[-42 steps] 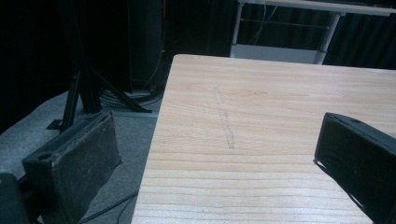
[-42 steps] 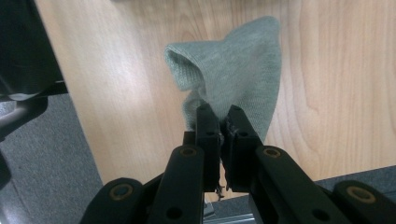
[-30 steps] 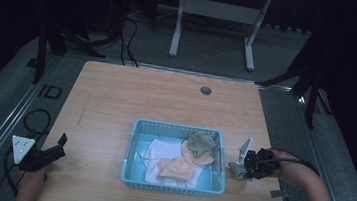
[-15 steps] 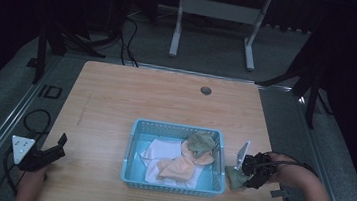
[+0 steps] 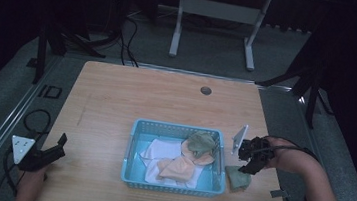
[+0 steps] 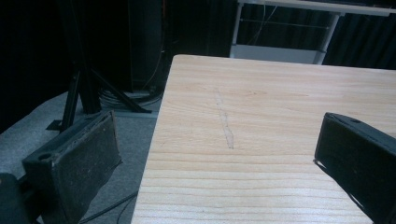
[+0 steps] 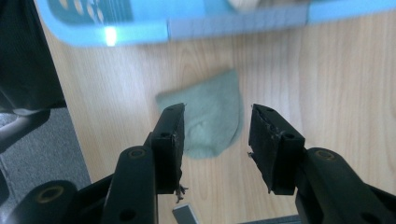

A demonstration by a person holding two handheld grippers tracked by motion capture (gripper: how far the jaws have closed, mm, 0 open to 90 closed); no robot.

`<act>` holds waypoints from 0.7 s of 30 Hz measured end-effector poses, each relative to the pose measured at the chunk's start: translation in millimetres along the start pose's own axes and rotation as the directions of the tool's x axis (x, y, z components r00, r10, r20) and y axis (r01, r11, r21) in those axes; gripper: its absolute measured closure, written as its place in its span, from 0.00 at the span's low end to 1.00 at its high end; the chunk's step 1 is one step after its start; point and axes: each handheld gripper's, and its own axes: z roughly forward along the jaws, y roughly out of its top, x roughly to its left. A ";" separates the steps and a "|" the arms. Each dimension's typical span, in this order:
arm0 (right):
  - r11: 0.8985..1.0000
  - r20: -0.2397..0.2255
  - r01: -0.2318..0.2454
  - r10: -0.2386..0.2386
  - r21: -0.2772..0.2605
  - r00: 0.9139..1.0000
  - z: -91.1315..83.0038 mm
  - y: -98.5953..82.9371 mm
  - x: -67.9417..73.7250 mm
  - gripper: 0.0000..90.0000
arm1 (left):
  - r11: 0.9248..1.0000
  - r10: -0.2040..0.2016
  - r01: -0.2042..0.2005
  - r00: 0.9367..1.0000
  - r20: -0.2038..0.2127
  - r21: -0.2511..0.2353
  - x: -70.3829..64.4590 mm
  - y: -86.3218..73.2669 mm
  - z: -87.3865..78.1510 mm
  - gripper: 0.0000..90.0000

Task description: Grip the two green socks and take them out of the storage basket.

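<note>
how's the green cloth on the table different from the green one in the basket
The green cloth on the table lies flat on bare wood, outside the blue basket, beneath the open right gripper. The green cloth in the basket is bunched up in the far right corner, resting on the orange cloth. The basket one looks larger. Both are a similar muted green.

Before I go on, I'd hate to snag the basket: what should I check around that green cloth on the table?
1. Right gripper jaws open: ok.
2. Green cloth lies flat on the table, outside the basket: ok.
3. Cloth sits between the jaws' line: ok.
4. Gap between cloth and basket wall: ok, apart.
5. Left gripper away from the basket, jaws open: ok.
6. Height of jaws above the cloth: cannot tell.
</note>
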 end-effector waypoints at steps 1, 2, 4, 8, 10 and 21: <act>1.000 -0.001 0.005 -0.005 -0.003 1.000 -1.9 3.6 -0.7 0.62 | 1.000 0.000 0.000 1.000 0.000 0.000 0.0 0.0 0.1 0.00; 1.000 0.002 0.013 -0.013 -0.004 1.000 -3.7 7.5 -1.3 0.62 | 1.000 0.000 0.000 1.000 0.000 0.000 0.0 0.0 0.0 0.00; 1.000 0.003 0.028 -0.028 -0.005 1.000 -6.8 15.9 -2.2 0.62 | 1.000 0.000 0.000 1.000 0.001 0.000 0.0 0.0 0.0 0.00; 0.998 0.004 0.057 -0.057 -0.017 0.998 -11.8 33.6 -3.8 0.63 | 1.000 0.000 0.000 1.000 0.002 0.000 0.2 0.0 0.0 0.00; 0.997 0.005 0.070 -0.070 -0.025 0.998 -12.9 43.1 -4.7 0.63 | 1.000 -0.002 0.002 1.000 0.003 -0.001 0.3 0.0 0.0 0.00; 0.990 0.005 0.139 -0.139 -0.031 0.990 -8.7 85.1 -9.9 0.64 | 1.000 -0.004 0.004 1.000 0.007 -0.001 0.9 0.1 -0.1 0.00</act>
